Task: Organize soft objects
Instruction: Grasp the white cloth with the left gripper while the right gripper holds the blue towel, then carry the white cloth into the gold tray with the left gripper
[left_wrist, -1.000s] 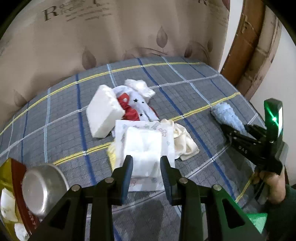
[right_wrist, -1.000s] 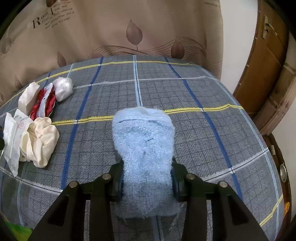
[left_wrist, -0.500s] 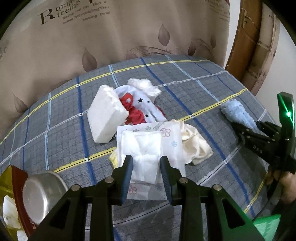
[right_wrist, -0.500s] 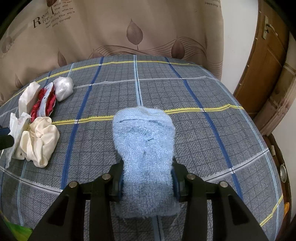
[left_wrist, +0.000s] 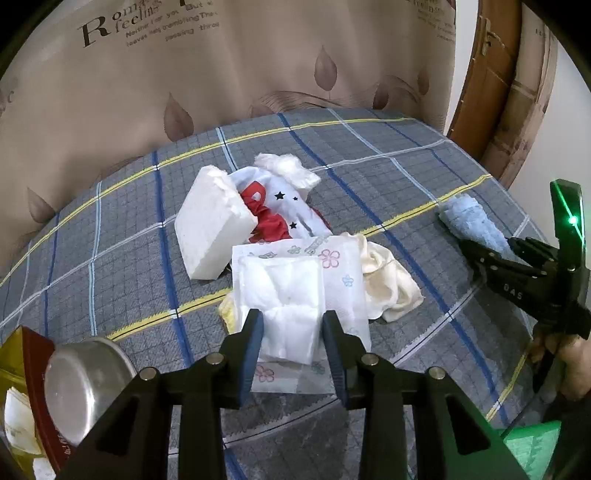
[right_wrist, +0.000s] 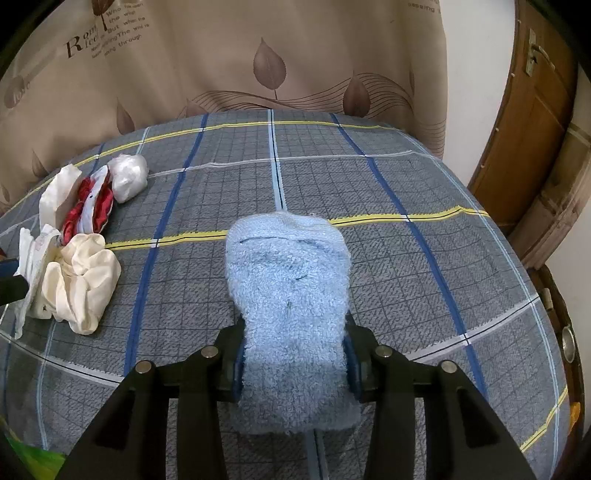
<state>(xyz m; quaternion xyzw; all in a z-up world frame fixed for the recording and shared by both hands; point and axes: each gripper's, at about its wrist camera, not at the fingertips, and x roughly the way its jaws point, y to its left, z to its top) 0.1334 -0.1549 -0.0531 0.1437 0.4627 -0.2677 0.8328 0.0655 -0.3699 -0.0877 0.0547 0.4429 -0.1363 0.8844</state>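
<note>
Right tool (right_wrist: 291, 363) clamps blue towel (right_wrist: 288, 291) — tabletop.

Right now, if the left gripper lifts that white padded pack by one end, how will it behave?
The white padded pack looks quilted and thin, so it will probably droop beyond the left gripper. Its glossy floral wrapper may slip on the pads. It likely weighs little; it lies on the cream cloth, which might drag along.

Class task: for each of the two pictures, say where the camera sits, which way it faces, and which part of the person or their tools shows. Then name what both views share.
Left wrist: on the left gripper, looking down over the white padded packet; the right gripper and a hand show.
Right wrist: on the right gripper, shut on the fluffy light-blue towel.
Shared: the towel, cream cloth, checked grey tablecloth.
</note>
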